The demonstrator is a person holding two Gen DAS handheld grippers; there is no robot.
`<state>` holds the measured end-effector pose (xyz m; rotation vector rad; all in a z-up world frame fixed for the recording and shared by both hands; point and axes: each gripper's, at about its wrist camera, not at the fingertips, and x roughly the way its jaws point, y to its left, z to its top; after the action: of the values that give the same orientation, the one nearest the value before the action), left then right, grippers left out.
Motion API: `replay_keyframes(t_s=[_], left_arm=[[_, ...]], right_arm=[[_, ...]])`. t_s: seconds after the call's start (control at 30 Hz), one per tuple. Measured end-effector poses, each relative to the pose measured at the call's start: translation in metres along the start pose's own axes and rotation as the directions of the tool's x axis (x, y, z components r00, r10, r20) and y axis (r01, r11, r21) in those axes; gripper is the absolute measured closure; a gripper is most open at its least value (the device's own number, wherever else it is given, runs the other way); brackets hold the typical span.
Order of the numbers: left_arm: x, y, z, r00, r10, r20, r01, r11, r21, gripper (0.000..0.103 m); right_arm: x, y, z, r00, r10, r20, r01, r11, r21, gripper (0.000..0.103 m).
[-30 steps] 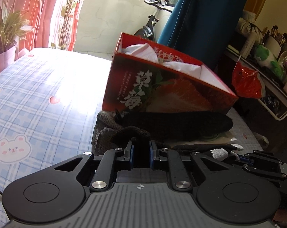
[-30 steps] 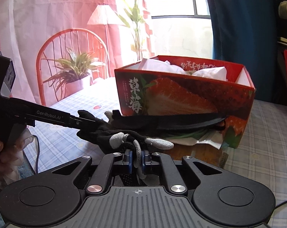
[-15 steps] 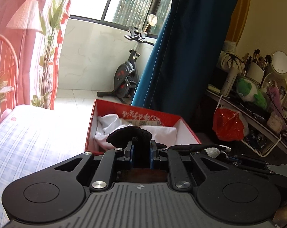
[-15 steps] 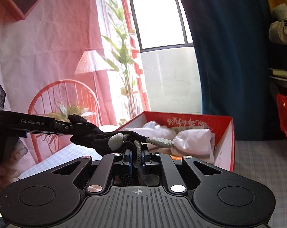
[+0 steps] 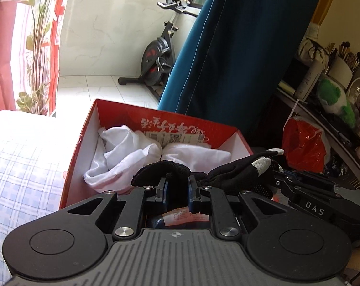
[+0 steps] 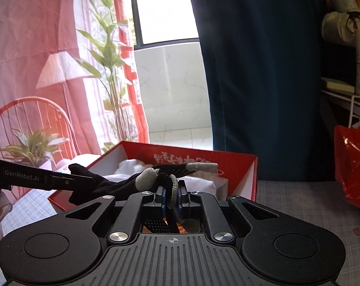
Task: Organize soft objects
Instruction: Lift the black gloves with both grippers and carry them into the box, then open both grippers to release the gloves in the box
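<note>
Both grippers, L (image 5: 176,186) & R (image 6: 171,196), clamped on black glove (image 5: 230,174), now lifted from table to above red box (image 5: 113,114) — ready to drop in.

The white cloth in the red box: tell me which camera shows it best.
The left wrist view. It looks down into the red box, so the bunched white cloth shows nearly whole. In the right wrist view the white cloth is only a sliver behind the black glove.
</note>
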<state>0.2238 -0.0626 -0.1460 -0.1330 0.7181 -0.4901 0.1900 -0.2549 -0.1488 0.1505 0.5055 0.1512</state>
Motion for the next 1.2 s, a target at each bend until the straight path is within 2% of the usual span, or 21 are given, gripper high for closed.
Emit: replay_keyframes(t_s=[0.2,0.37,0.43,0.5,0.57,0.6,0.63,0.9,1.03,1.2], left_arm=[[0.015,0.015,-0.009,0.996,0.047,-0.077,-0.045,0.999,0.029,0.086],[0.019,0.014,-0.011,0.993,0.069,-0.093,-0.059,0.993,0.101,0.081],[0.019,0.012,-0.011,0.993,0.08,-0.09,-0.069,0.99,0.122,0.074],[0.015,0.011,-0.011,0.992,0.1,-0.075,-0.089,0.986,0.137,0.049],[0.008,0.009,-0.013,0.992,0.12,-0.044,-0.111,0.981,0.16,0.033],[0.004,0.007,-0.013,0.992,0.122,-0.021,-0.116,0.978,0.173,0.031],[0.0,0.006,-0.014,0.992,0.122,-0.007,-0.119,0.976,0.182,0.031],[-0.026,0.009,-0.021,0.994,0.104,0.041,-0.109,0.982,0.157,0.031],[-0.036,0.004,-0.025,0.994,0.097,0.049,-0.104,0.98,0.173,0.031],[-0.047,0.001,-0.03,0.993,0.094,0.068,-0.104,0.98,0.168,0.031]], right_arm=[[0.026,0.001,-0.023,0.995,0.007,-0.096,-0.007,1.0,0.008,0.094],[0.032,0.009,-0.035,0.993,-0.007,-0.118,0.006,1.0,-0.006,0.088],[0.032,0.011,-0.037,0.993,-0.02,-0.115,0.017,1.0,-0.023,0.084],[0.031,0.011,-0.039,0.993,-0.026,-0.119,0.024,0.999,-0.024,0.078],[0.027,0.01,-0.039,0.993,-0.032,-0.113,0.029,0.999,-0.023,0.066],[0.022,0.009,-0.04,0.993,-0.036,-0.108,0.033,0.999,-0.025,0.054],[0.019,0.009,-0.041,0.994,-0.042,-0.102,0.039,0.999,-0.03,0.048],[-0.021,0.011,-0.04,0.999,-0.036,-0.032,0.035,0.999,-0.039,0.048],[-0.034,0.016,-0.042,0.999,0.002,-0.037,-0.003,1.0,-0.003,0.049],[-0.043,0.035,-0.05,0.999,0.031,-0.045,-0.033,0.998,-0.044,0.049]])
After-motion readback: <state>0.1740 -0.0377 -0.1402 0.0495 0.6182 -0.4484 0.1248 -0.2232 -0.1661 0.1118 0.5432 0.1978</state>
